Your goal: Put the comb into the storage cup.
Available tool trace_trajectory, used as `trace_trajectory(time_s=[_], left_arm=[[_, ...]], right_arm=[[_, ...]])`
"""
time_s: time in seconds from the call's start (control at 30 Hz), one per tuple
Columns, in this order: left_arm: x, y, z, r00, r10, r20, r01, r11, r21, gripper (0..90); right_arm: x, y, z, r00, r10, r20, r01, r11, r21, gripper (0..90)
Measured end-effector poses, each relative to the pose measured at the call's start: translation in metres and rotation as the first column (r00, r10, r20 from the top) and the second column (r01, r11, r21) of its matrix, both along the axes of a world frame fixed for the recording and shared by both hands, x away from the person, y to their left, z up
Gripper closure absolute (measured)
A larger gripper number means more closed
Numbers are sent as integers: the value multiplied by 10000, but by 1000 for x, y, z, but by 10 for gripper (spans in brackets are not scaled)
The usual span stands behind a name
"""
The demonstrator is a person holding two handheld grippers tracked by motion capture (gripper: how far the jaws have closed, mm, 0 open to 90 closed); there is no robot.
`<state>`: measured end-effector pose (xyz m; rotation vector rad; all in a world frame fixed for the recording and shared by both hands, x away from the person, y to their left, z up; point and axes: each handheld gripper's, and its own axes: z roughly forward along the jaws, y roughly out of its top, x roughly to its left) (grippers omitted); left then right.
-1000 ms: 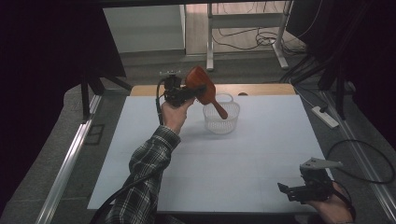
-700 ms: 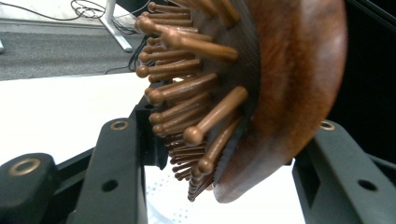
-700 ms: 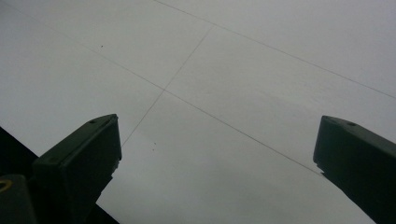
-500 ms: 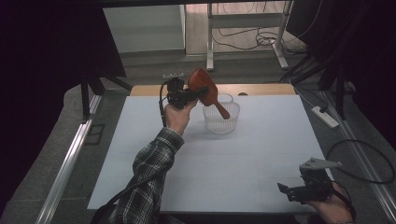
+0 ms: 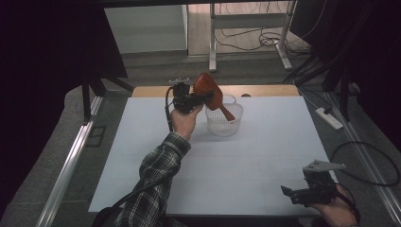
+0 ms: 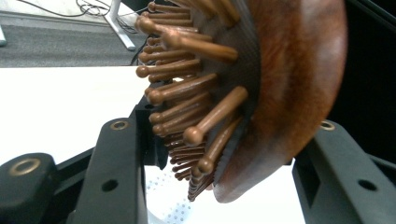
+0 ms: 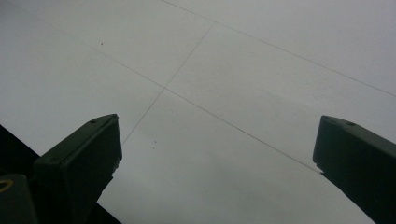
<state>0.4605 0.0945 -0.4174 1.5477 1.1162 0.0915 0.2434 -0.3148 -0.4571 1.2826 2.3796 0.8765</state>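
Note:
A brown wooden hairbrush [image 5: 208, 88] hangs tilted over the far side of the white table [image 5: 236, 165], its handle slanting down into a small white mesh basket [image 5: 222, 126]. My left gripper [image 5: 200, 97] is shut on the brush's head. In the left gripper view the brush [image 6: 285, 93] sits between the jaws of my left gripper [image 6: 223, 127], its wooden pins pointing left, with a bit of the basket [image 6: 173, 211] below. My right gripper [image 5: 302, 193] rests near the table's front right corner. In its own view the right gripper [image 7: 215, 122] stands open over bare table.
A power strip [image 5: 329, 118] and cables lie on the floor to the right of the table. A metal rail [image 5: 71, 161] runs along the left side. Desk legs [image 5: 213, 42] stand beyond the far edge. A cable [image 5: 167, 111] trails from the left gripper.
My left hand has drifted slightly to the right with the brush, toward the basket. The right gripper has stayed still.

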Motion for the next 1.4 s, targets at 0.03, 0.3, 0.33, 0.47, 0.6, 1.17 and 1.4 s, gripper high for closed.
trace_trajectory(time_s=[0.03,0.3,0.33,0.47,0.6,1.17,1.4], left_arm=[[0,-1,-1,10000,60,-9,-60,10000,-5,522],[-1,-4,-10,9991,318,-285,-322,9994,-147,522],[-1,-4,-11,9989,347,-303,-353,9992,-173,522],[-2,-6,-14,9985,419,-353,-426,9989,-180,522],[-3,-9,-18,9977,524,-436,-533,9984,-196,522],[-10,-6,-32,9906,1138,-762,-1183,9913,-574,521],[-14,-8,-34,9900,1204,-730,-1241,9911,-480,519]], right_arm=[[0,0,0,10000,-6,4,6,10000,-1,13],[0,0,0,10000,-19,-20,19,10000,-32,15],[0,0,0,10000,-19,-30,19,10000,-42,15],[0,0,0,10000,-27,-28,27,10000,-35,15],[0,0,0,10000,-29,-39,29,10000,-51,16],[0,1,-1,10000,-31,-75,30,9999,-119,21],[0,1,-1,10000,-23,-97,22,9999,-141,21]])
